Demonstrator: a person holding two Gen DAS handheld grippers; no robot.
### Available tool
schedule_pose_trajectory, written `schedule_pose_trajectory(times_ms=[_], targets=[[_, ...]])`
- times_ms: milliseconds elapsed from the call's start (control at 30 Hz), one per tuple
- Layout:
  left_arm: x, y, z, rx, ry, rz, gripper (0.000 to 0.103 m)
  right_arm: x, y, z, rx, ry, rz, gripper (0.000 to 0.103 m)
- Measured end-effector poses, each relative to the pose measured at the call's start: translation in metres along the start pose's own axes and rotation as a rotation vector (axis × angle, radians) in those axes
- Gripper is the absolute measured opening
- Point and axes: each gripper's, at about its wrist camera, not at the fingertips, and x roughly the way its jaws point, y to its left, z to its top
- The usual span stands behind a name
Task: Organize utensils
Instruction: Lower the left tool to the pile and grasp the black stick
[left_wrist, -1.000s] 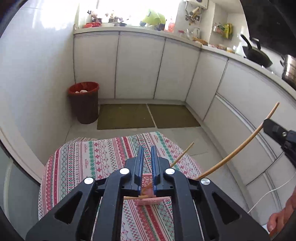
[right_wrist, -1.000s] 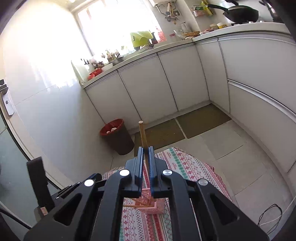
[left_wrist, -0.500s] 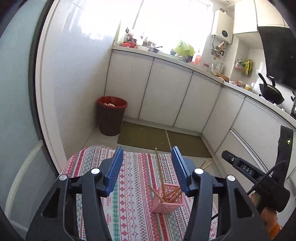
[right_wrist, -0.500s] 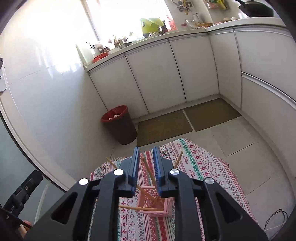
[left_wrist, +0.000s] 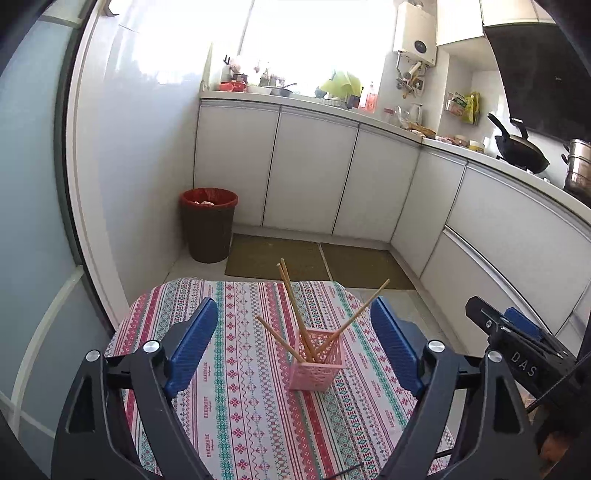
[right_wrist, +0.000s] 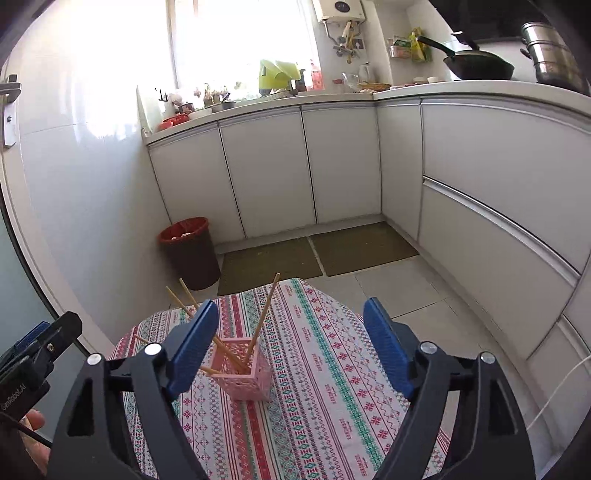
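Patterned tablecloth (left_wrist: 236, 398) carries the pink basket (left_wrist: 318, 363), chopsticks (left_wrist: 295, 310) leaning upright inside; left gripper (left_wrist: 293, 347) and right gripper (right_wrist: 286, 350) both gape empty, basket dead ahead of the left.

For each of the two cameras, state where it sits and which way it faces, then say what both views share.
Left wrist: on the left gripper, facing forward and down at the pink basket of chopsticks; its open blue fingers frame it, right gripper at the right edge.
Right wrist: on the right gripper, open, facing the same basket from its right; a hand shows at lower left.
Shared: basket, patterned tablecloth, red bin.
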Motion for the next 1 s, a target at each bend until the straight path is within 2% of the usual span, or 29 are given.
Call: schedule_pose_trajectory(times_ms=[33, 133, 200, 300, 567, 667, 733, 800, 900, 1000], targets=[[0.000, -0.003, -0.004, 0.009, 0.010, -0.002, 0.086, -0.004, -0.005, -0.004, 0.007, -0.001, -0.010, 0.091], [0.003, -0.014, -0.015, 0.033, 0.043, -0.017, 0.095, -0.017, -0.022, -0.017, 0.032, 0.001, -0.032, 0.097], [0.008, -0.021, -0.022, 0.065, 0.080, -0.033, 0.096, -0.023, -0.037, -0.028, 0.046, 0.026, -0.034, 0.097], [0.023, -0.036, -0.038, 0.159, 0.190, -0.062, 0.096, -0.033, -0.063, -0.051, 0.087, 0.077, -0.014, 0.097], [0.058, -0.076, -0.090, 0.384, 0.425, -0.125, 0.096, -0.044, -0.136, -0.141, 0.225, 0.324, 0.006, 0.097], [0.074, -0.092, -0.114, 0.440, 0.518, -0.193, 0.096, -0.049, -0.152, -0.169, 0.230, 0.389, 0.037, 0.097], [0.086, -0.104, -0.131, 0.470, 0.595, -0.249, 0.096, -0.052, -0.161, -0.177, 0.266, 0.429, 0.088, 0.097], [0.095, -0.119, -0.149, 0.513, 0.678, -0.303, 0.096, -0.062, -0.163, -0.175, 0.266, 0.402, 0.128, 0.097], [0.108, -0.146, -0.180, 0.624, 0.803, -0.378, 0.096, -0.075, -0.162, -0.172, 0.205, 0.357, 0.138, 0.097], [0.117, -0.173, -0.215, 0.784, 0.888, -0.380, 0.096, -0.079, -0.164, -0.177, 0.178, 0.378, 0.153, 0.097]])
